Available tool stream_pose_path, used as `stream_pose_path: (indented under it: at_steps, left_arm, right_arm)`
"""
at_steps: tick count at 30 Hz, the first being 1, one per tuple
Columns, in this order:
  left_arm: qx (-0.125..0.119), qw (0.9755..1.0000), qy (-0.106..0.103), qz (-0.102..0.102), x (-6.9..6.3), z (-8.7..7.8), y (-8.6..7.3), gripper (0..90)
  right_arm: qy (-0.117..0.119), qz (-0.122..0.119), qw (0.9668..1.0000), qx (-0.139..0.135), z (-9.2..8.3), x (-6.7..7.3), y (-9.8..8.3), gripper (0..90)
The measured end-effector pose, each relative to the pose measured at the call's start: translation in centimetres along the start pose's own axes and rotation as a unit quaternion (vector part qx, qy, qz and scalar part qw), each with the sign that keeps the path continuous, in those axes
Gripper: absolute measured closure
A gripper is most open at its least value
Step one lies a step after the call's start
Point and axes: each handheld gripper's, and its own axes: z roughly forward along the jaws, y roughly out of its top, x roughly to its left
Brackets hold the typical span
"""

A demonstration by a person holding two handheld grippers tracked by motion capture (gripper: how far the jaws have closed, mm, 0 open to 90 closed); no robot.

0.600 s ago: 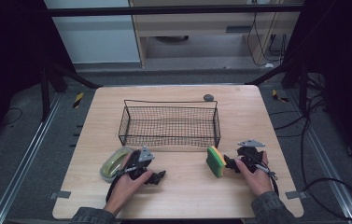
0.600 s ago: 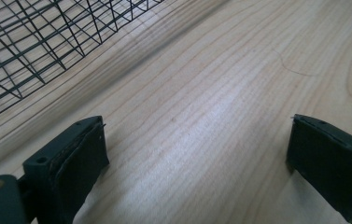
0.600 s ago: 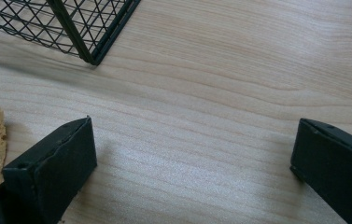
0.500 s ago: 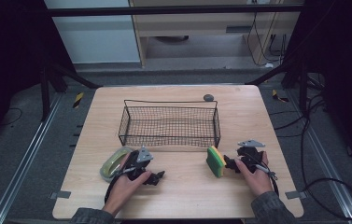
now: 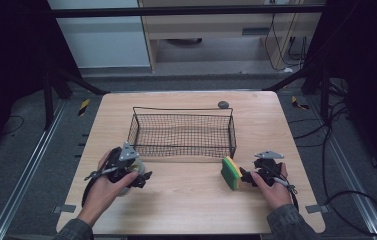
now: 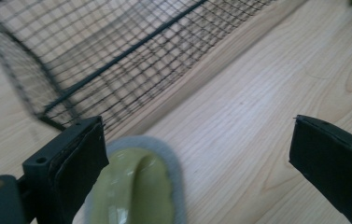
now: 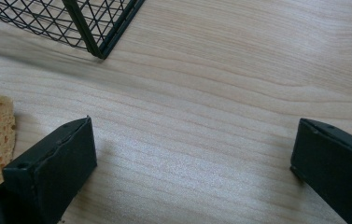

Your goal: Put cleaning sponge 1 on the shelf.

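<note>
1. The left gripper (image 5: 135, 176) hangs over a green dish (image 6: 136, 191) on the tabletop (image 5: 186, 205), jaws wide apart, gripping nothing.
2. A wire basket (image 5: 182, 134) stands between and behind the grippers.
3. The sponge (image 5: 231, 173) lies just beside the right gripper (image 5: 246, 176), whose jaws gape over bare wood.

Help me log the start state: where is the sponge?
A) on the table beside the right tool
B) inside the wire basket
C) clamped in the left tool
A: the sponge lies on the table, outside the wire basket, next to the open right tool.
</note>
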Motion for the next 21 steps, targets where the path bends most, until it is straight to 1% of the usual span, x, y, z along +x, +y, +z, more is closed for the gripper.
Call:
stream_pose_path:
  at_steps: [3, 4, 5, 6, 7, 8, 9, 10, 11, 12, 14, 15, 16, 17, 19, 20, 21]
  left_arm:
    - [0.021, 0.9995, 0.023, 0.009, 1.4, -0.6, -0.6, 2.9]
    - [0.021, 0.9995, 0.023, 0.009, 1.4, -0.6, -0.6, 2.9]
    - [0.026, 0.9992, 0.029, 0.008, 1.8, -0.7, -0.8, 3.0]
    - [0.038, 0.9986, 0.037, 0.004, 2.5, -1.0, -1.1, 3.0]
    - [0.038, 0.9986, 0.037, 0.004, 2.5, -1.0, -1.1, 3.1]
    - [0.044, 0.9982, 0.041, -0.001, 3.1, -1.4, -1.4, 3.3]
    - [0.044, 0.9982, 0.041, -0.001, 3.1, -1.4, -1.4, 3.3]
    - [0.052, 0.9979, 0.039, -0.004, 3.4, -1.5, -1.6, 3.5]
    - [0.052, 0.9979, 0.039, -0.004, 3.4, -1.5, -1.6, 3.7]
    - [0.058, 0.9975, 0.039, -0.008, 3.8, -1.7, -1.6, 3.7]
    - [0.061, 0.9973, 0.039, -0.007, 3.9, -1.7, -1.6, 4.0]
    - [0.066, 0.9970, 0.040, -0.002, 4.0, -1.7, -1.6, 4.6]
    - [0.070, 0.9966, 0.044, -0.004, 4.2, -1.7, -1.4, 5.8]
    - [0.070, 0.9966, 0.044, -0.004, 4.2, -1.7, -1.4, 5.8]
    - [0.077, 0.9960, 0.044, -0.005, 4.4, -1.7, -1.2, 5.9]
    - [0.086, 0.9952, 0.046, -0.010, 4.7, -1.5, -1.0, 6.8]
    - [0.088, 0.9950, 0.046, -0.016, 4.8, -1.4, -1.0, 6.8]
  right_arm:
    - [0.000, 0.001, 1.0000, -0.001, 0.0, 0.0, 0.0, 0.4]
    - [0.000, 0.001, 1.0000, -0.001, 0.0, 0.0, 0.0, 0.4]
    - [0.000, 0.001, 1.0000, -0.003, 0.0, 0.0, -0.1, 0.4]
    - [0.000, 0.000, 1.0000, -0.002, 0.0, 0.0, -0.1, 0.4]
    - [0.000, 0.000, 1.0000, -0.002, 0.0, 0.0, -0.1, 0.4]
    - [0.000, -0.001, 1.0000, -0.003, 0.0, 0.0, -0.1, 0.4]
    - [0.000, -0.001, 1.0000, -0.003, 0.0, 0.0, -0.1, 0.4]
    - [0.000, 0.000, 1.0000, -0.002, 0.0, 0.0, -0.1, 0.4]
    - [0.000, 0.000, 1.0000, -0.002, 0.0, 0.0, -0.1, 0.4]
    - [-0.001, -0.002, 1.0000, -0.003, 0.0, 0.0, -0.1, 0.4]
    - [-0.001, -0.002, 1.0000, -0.003, 0.0, 0.0, -0.1, 0.4]
    - [-0.001, -0.002, 1.0000, -0.003, 0.0, 0.0, -0.1, 0.4]
    - [-0.001, -0.002, 1.0000, -0.003, 0.0, 0.0, -0.1, 0.4]
    - [-0.001, -0.002, 1.0000, -0.003, 0.0, 0.0, -0.1, 0.4]
    - [0.000, -0.003, 1.0000, -0.003, 0.0, 0.0, -0.1, 0.4]
    - [0.001, -0.003, 1.0000, -0.003, 0.0, 0.0, -0.1, 0.4]
    - [0.002, -0.002, 1.0000, -0.004, 0.0, 0.0, -0.1, 0.4]
